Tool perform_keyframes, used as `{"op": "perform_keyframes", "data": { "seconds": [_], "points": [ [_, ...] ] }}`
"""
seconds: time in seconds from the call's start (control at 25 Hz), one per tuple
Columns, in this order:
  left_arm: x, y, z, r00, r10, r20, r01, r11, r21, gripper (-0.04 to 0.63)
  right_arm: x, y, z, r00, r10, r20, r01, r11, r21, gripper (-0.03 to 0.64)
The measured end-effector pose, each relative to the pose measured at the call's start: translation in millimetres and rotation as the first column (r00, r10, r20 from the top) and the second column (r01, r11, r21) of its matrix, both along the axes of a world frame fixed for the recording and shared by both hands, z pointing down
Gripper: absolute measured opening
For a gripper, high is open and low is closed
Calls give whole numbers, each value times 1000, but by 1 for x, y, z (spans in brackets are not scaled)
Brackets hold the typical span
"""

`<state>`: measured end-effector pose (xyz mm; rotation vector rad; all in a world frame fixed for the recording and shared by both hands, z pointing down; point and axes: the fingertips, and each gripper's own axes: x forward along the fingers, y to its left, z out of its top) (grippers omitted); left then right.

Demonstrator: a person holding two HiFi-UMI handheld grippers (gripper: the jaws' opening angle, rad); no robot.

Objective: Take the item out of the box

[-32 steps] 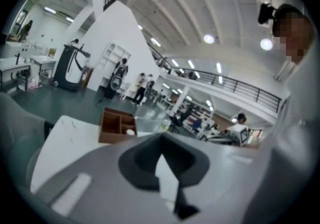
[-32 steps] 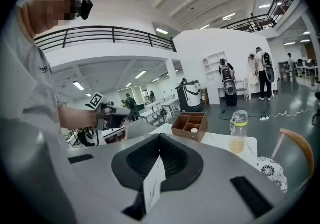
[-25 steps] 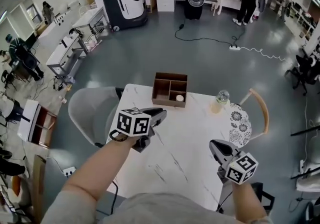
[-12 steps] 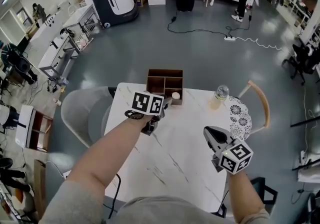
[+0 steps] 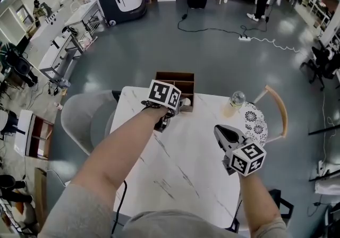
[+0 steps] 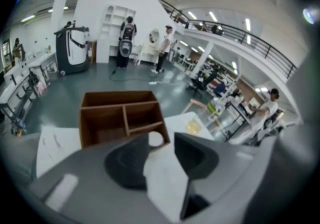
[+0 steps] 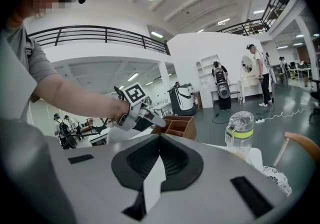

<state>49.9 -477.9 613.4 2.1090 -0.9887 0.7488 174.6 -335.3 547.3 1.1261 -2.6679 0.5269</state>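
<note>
White round item [image 5: 186,102] in brown box [image 5: 175,75] corner compartment; left gripper [image 6: 162,139] fingers just opening, empty; right gripper [image 7: 160,138] fingers clenched.

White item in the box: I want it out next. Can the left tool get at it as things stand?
Probably yes. The left tool, jaws apart and just opening with nothing between them, points at the item. The item lies uncovered in the near right compartment of the open-topped box.
</note>
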Motion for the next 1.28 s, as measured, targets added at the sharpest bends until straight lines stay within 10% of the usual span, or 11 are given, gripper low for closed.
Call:
{"op": "perform_keyframes", "data": {
  "seconds": [0.56,1.28],
  "points": [
    [23,-23,57,987,20,162,18,973,-229,274,18,-6,25,999,28,17,-27,998,-56,6],
    [30,-28,80,973,44,227,15,968,-252,292,25,-3,27,997,44,58,-39,997,-74,6]
  ]
}}
